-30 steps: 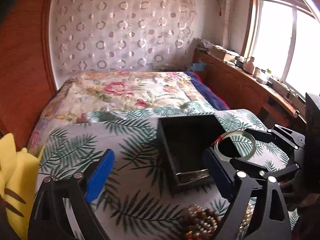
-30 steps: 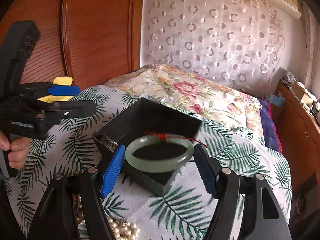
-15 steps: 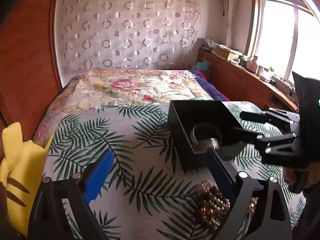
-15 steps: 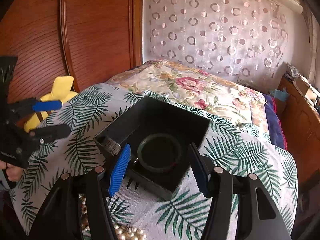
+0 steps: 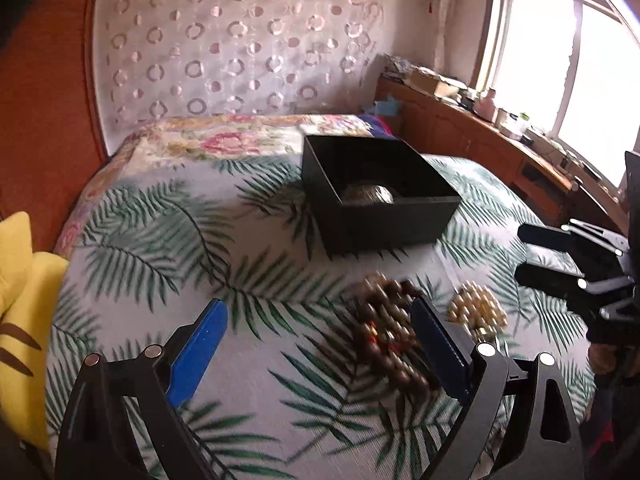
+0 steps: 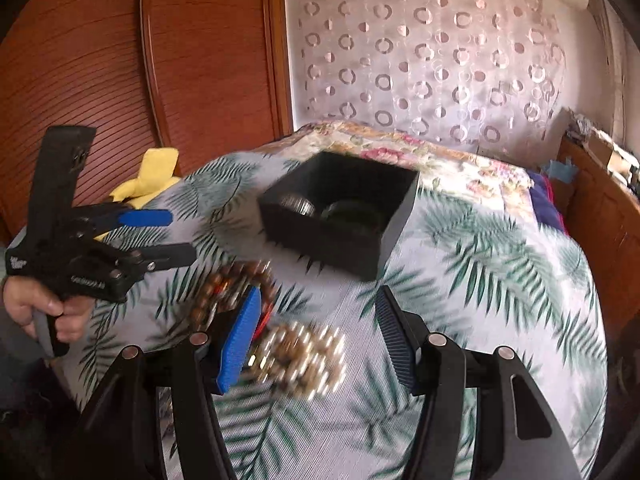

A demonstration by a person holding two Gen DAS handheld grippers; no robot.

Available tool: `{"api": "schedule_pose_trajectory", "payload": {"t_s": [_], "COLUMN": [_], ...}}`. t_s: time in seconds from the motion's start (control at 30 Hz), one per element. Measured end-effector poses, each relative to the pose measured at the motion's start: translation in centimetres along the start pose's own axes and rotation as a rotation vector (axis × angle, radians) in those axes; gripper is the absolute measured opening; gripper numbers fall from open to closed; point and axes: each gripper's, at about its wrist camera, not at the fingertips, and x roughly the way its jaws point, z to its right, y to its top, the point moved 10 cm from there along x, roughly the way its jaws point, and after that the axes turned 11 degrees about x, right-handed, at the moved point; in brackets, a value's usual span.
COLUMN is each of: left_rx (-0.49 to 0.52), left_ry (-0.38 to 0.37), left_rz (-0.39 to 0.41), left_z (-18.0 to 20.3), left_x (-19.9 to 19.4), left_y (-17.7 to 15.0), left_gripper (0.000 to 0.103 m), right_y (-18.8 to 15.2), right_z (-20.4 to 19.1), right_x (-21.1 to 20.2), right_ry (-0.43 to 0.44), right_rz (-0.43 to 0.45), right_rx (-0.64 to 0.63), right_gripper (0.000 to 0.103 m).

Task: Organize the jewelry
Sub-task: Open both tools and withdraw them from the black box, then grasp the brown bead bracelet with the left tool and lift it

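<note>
The right claw [image 6: 318, 334] hangs over the palm-leaf bedspread [image 6: 480, 280] with its jaws apart and nothing pressed between the pads; they have just been narrowing a little, and only blurred beads show in the gap. Directly under and between its fingers lies a heap of pale, pearl-like beads [image 6: 304, 356]. Just left of its blue pad [image 6: 239, 340] sits a string of brown wooden beads [image 6: 232, 284], partly hidden behind that pad. Ahead of the claw stands the black jewelry box [image 6: 340, 240], open at the top. Inside it a dark green bangle [image 6: 352, 216] lies flat, with a silvery coiled piece [image 6: 298, 205] next to it on the left.

The left claw [image 5: 316, 344] is also released, its two blue pads well apart and empty. The brown beads [image 5: 390, 340] lie just inside its right pad, touching or nearly touching it; blur keeps me from telling which. The pale beads [image 5: 478, 312] lie beyond that pad, to the right. The black box [image 5: 380, 216] stands ahead and slightly right of this claw. A yellow plush toy [image 5: 20, 300] sits at the bed's edge to the far left of it. A hand [image 6: 52, 308] grips the left tool's handle in the right wrist view.
</note>
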Motion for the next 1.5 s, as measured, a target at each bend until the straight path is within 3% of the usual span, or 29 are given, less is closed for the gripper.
{"api": "schedule_pose_trajectory", "payload": {"t_s": [0.37,0.57,1.03,1.1,1.13,1.17,1.5], "left_rx": [0.006,0.023,0.045,0.032,0.03,0.028,0.004], "left_ry": [-0.093,-0.104,-0.058,-0.066,-0.085,-0.105,-0.097], "left_rz": [-0.04,-0.036,-0.104,-0.102,-0.095,-0.087,0.055], "left_z": [2.8,3.8,2.8,2.7,2.9,3.1,3.5], "left_x": [0.3,0.3,4.1,4.1,4.0,3.8,-2.3], "left_y": [-1.9,-1.8,-0.8,-0.8,-0.8,-0.8,-0.3], "left_gripper": [0.046,0.04,0.039,0.034,0.018,0.012,0.012], "right_y": [-5.4,-6.5,-6.4,-6.4,-6.4,-6.4,-6.6], "right_z": [1.1,1.3,1.2,1.2,1.2,1.2,1.1], "right_x": [-0.7,-0.8,-1.5,-1.4,-1.4,-1.4,-1.2], "right_ry": [-0.022,-0.023,-0.042,-0.041,-0.04,-0.04,-0.041], "right_rz": [-0.046,-0.044,0.004,0.004,0.003,0.003,-0.01], "right_rx": [0.061,0.07,0.061,0.062,0.063,0.065,0.061], "right_gripper": [0.061,0.061,0.061,0.061,0.061,0.061,0.061]}}
